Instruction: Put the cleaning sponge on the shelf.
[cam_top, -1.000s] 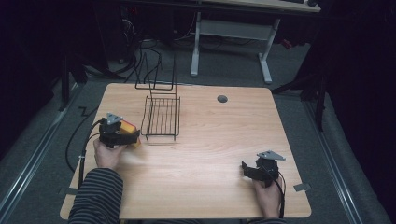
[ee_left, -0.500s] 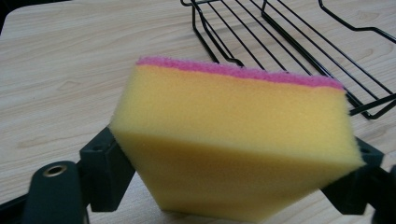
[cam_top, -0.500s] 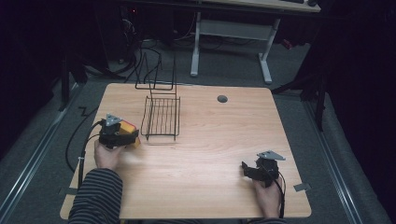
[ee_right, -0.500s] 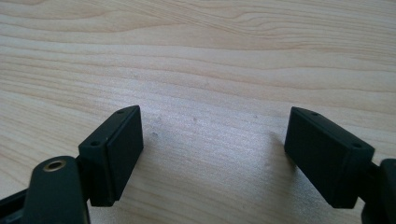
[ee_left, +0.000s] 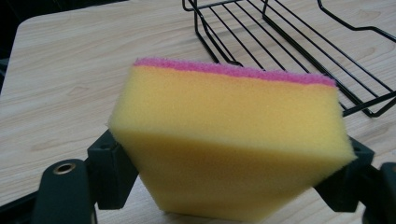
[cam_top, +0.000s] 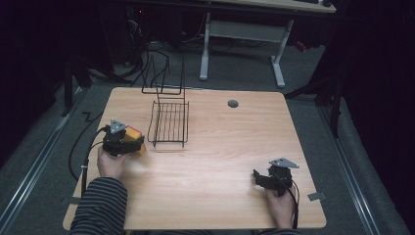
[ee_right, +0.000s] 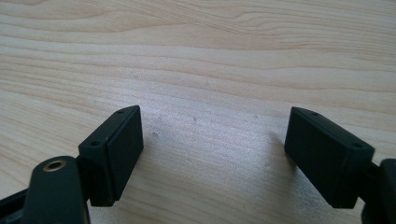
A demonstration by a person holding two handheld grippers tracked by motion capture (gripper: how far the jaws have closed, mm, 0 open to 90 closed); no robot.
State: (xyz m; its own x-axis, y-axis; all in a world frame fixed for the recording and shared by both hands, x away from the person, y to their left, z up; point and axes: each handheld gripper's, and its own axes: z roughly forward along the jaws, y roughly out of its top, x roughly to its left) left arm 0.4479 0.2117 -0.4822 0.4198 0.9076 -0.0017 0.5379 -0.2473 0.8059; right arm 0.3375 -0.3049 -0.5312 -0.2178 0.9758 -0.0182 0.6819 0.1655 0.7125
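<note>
Left tongs (ee_left: pixel 229 186) pinch sponge (ee_left: pixel 233 144) beside rack (cam_top: pixel 169 123) edge.

Right gripper (ee_right: pixel 212 158) jaws spread wide over bare wooden table (ee_right: pixel 210 70)

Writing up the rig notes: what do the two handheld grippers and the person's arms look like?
Both are black. The left gripper and right gripper each carry a grey three-cornered plate on top and trail a black cable. Each has two blocky rectangular black jaws with small screw holes, plus a brass-ringed hole on the body. The left forearm wears a dark striped sleeve.
</note>
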